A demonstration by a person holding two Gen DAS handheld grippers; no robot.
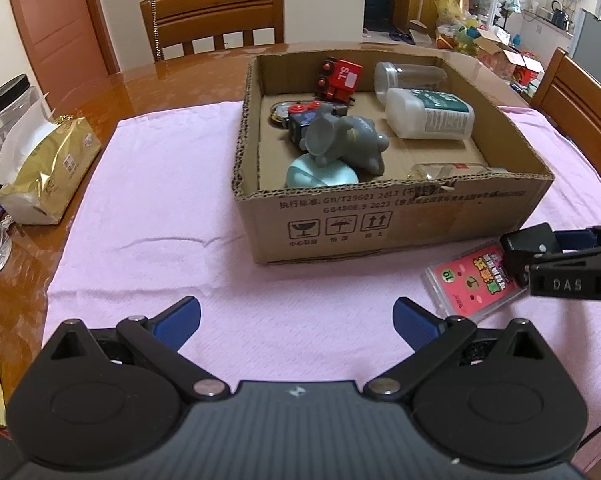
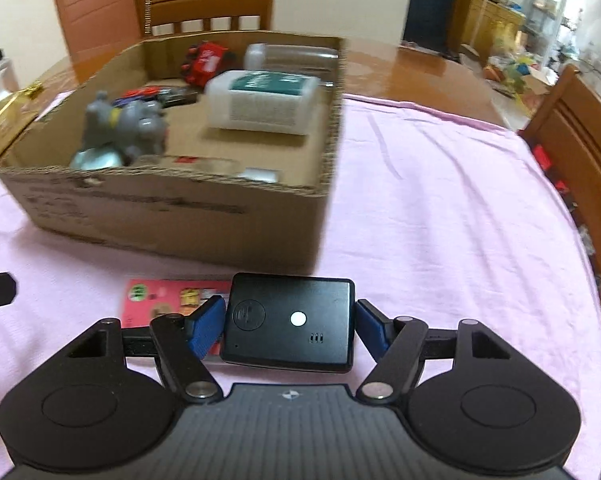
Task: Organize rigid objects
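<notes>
A shallow cardboard box [image 1: 380, 216] [image 2: 172, 220] stands on the pink cloth. It holds a grey elephant toy [image 1: 340, 140] [image 2: 128, 124], a red toy train [image 1: 340, 78], a white bottle [image 1: 428, 114] [image 2: 260, 102], a clear jar [image 1: 410, 76] and other small items. My right gripper [image 2: 290, 326] is shut on a flat black device [image 2: 288, 322] [image 1: 530, 240], held just above the cloth in front of the box. Under and left of it lies a pink card case [image 2: 168, 300] [image 1: 474, 280]. My left gripper [image 1: 296, 322] is open over bare cloth, with nothing between its fingers.
The pink cloth [image 1: 160, 200] covers a wooden table [image 1: 140, 80]. A gold packet [image 1: 48, 172] and a clear jar with a black lid [image 1: 8, 108] sit at the left edge. Wooden chairs stand behind the table [image 1: 216, 16] and at the right [image 2: 580, 136].
</notes>
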